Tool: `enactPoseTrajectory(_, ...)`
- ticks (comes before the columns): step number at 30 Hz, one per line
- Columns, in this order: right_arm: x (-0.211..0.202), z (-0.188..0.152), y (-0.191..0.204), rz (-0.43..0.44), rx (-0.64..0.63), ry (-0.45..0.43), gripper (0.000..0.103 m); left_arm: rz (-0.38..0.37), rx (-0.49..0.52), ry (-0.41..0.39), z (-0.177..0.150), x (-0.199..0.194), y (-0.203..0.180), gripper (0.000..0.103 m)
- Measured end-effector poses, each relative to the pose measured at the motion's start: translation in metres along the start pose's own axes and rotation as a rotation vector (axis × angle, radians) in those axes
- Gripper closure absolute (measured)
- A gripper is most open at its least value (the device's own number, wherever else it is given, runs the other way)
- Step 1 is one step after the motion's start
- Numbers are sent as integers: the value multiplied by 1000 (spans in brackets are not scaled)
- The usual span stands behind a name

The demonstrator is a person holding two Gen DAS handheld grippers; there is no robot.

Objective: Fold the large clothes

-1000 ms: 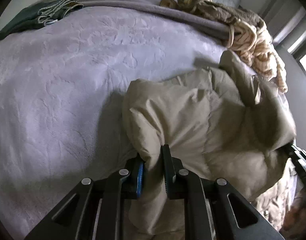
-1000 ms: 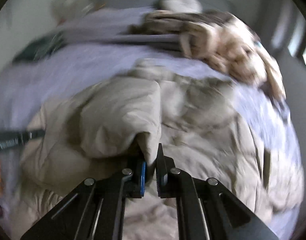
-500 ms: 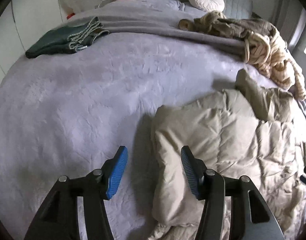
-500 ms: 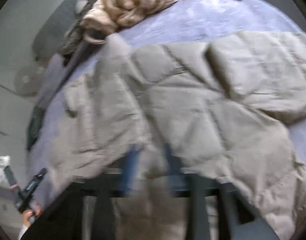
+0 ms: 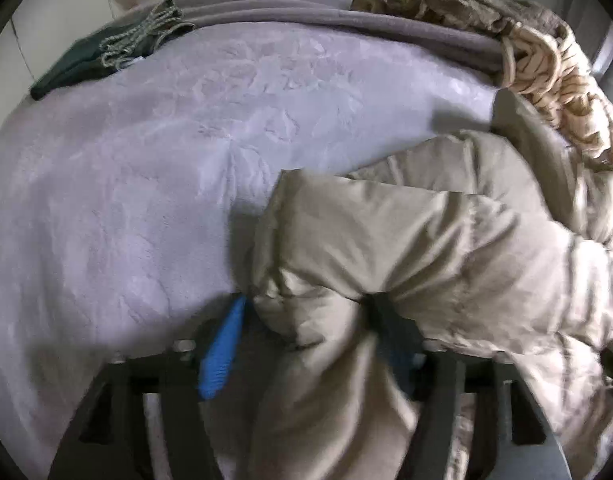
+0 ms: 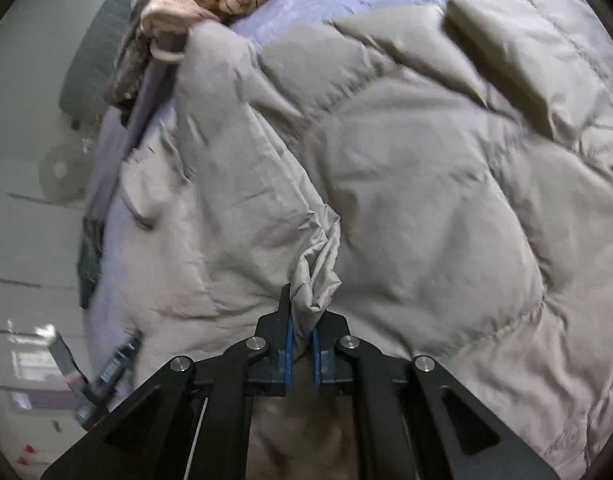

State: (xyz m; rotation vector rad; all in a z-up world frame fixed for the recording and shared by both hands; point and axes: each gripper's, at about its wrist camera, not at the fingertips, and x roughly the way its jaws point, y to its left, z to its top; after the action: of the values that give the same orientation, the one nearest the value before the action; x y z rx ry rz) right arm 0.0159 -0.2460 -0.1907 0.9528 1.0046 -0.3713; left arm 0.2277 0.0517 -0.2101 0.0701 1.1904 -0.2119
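On a bed (image 5: 154, 184) covered with a lavender textured blanket lies a beige puffer jacket (image 5: 446, 240), bunched toward the right side. At the far left edge rests a folded dark green garment (image 5: 86, 68). A grey blanket (image 5: 306, 16) is folded across the head of the bed, and at the far right a heap of cream striped and brown clothes (image 5: 546, 60) lies just beside the jacket's raised collar.

Seen from the left wrist, the left hand-held gripper (image 5: 306, 332) points steeply down at the jacket's near corner. Its jaws stand wide and are opening; a puffy fold of the jacket sits between them, the right finger sunk into the fabric, the blue pad (image 5: 222, 352) of the left finger standing apart from it.

Seen from the right wrist, the right hand-held gripper (image 6: 302, 340) is nearly closed and pinches a thin gathered edge of the jacket between its blue pads, also angled downward. The quilted jacket fills most of this view. The other gripper appears blurred at lower left.
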Motion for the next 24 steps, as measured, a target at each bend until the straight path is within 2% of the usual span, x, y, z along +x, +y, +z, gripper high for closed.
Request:
enactPoseTrajectory(4,-3,3,-4,6,10,-1,94,9,-19,9,1,-5,3,27)
enactPoseTrajectory(5,-9,1,-4,-5,-1,-6,88,17,-15,10,1,-9,3,27)
enactPoseTrajectory(8,-28,-4,-10,-34,-35,-25,84,54,32,0,-3,-29,6,27)
enactPoseTrajectory(10,-44,-9,-15,-40,-53,-33,83,48,53,-8,-10,-46,10,27)
enactPoseTrajectory(11,-53,-13,-18,-35,-60,-36,81,40,59,-12,-18,-58,12,27)
enactPoseTrajectory(14,-68,-22,-24,-26,-71,-37,61,14,56,0,-35,-78,16,27)
enactPoseTrajectory(15,-73,-27,-28,-23,-72,-37,60,6,55,8,-43,-84,14,27)
enactPoseTrajectory(18,-82,-34,-35,-4,-65,-22,59,-17,60,40,-61,-96,-1,27)
enactPoseTrajectory(19,-83,-36,-37,1,-58,-17,57,-22,63,49,-67,-99,-9,27)
enactPoseTrajectory(21,-88,-37,-43,7,-45,-11,47,-31,72,66,-75,-103,-29,27)
enactPoseTrajectory(24,-102,-34,-58,8,-26,-31,43,-59,86,75,-80,-107,-62,27)
